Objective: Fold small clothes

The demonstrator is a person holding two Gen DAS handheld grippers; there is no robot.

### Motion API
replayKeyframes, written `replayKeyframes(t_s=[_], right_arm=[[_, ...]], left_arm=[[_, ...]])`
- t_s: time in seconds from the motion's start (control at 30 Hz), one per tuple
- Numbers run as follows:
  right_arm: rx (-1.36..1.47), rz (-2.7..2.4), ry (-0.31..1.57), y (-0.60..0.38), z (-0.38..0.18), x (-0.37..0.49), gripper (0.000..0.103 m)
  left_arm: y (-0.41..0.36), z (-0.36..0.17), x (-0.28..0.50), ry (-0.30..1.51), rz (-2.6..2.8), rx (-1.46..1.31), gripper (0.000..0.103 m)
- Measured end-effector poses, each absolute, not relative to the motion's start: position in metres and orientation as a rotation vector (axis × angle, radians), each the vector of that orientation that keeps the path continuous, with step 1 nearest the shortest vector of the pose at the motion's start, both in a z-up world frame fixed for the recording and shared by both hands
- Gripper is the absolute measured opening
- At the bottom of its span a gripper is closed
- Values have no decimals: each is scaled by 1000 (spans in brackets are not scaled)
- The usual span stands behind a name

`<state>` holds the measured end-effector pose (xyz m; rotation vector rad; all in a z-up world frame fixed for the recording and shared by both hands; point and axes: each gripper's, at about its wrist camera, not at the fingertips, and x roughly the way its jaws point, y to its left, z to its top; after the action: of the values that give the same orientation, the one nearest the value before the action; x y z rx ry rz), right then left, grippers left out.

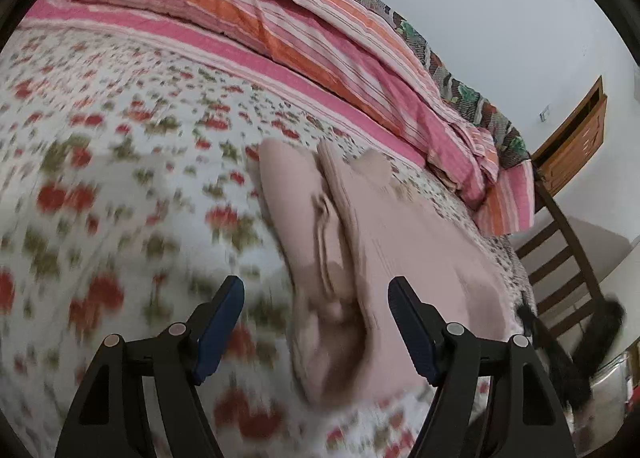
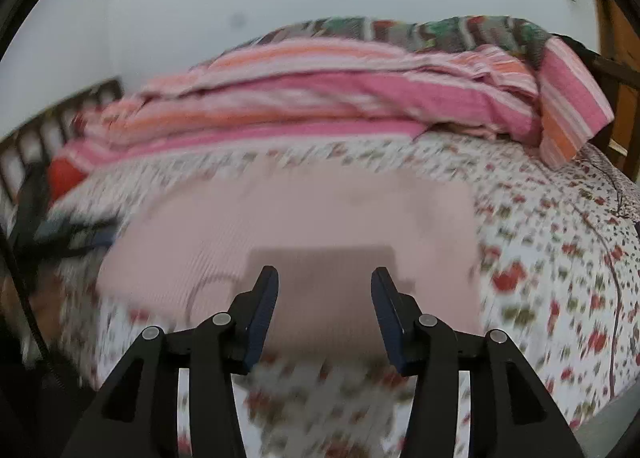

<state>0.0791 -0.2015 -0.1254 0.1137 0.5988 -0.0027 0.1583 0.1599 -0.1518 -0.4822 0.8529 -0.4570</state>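
Observation:
A pale pink small garment (image 1: 360, 242) lies folded on the floral bedsheet (image 1: 120, 146). In the left wrist view its folded edges bunch up between the fingers of my left gripper (image 1: 316, 286), which is open and holds nothing. In the right wrist view the same garment (image 2: 304, 218) lies flat as a wide rectangle. My right gripper (image 2: 325, 278) is open just above its near edge, empty. Both views are blurred by motion.
A pink and orange striped blanket (image 1: 280, 30) lies bunched along the far side of the bed, also in the right wrist view (image 2: 320, 98). A dark wooden chair (image 1: 560, 258) stands by the bed's edge. A wooden headboard (image 2: 48, 126) is at left.

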Motion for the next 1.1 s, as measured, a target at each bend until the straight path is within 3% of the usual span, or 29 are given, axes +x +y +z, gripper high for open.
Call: replayKeyframes(t_s=[0.23, 0.63, 0.77, 0.97, 1.03, 1.1], right_arm=[[274, -12, 544, -231, -120, 134, 48], [317, -47, 510, -287, -130, 124, 49], [363, -81, 510, -314, -132, 116, 49], [383, -140, 454, -340, -123, 99, 50], [378, -162, 447, -347, -123, 96, 51], [380, -176, 455, -354, -126, 96, 51]], left_arm=[[156, -180, 107, 844, -470, -583, 73], [119, -181, 130, 708, -394, -746, 68], [118, -178, 144, 664, -341, -801, 57], [108, -175, 177, 660, -241, -799, 53], [99, -171, 184, 661, -192, -729, 47], [92, -166, 187, 672, -145, -661, 30]])
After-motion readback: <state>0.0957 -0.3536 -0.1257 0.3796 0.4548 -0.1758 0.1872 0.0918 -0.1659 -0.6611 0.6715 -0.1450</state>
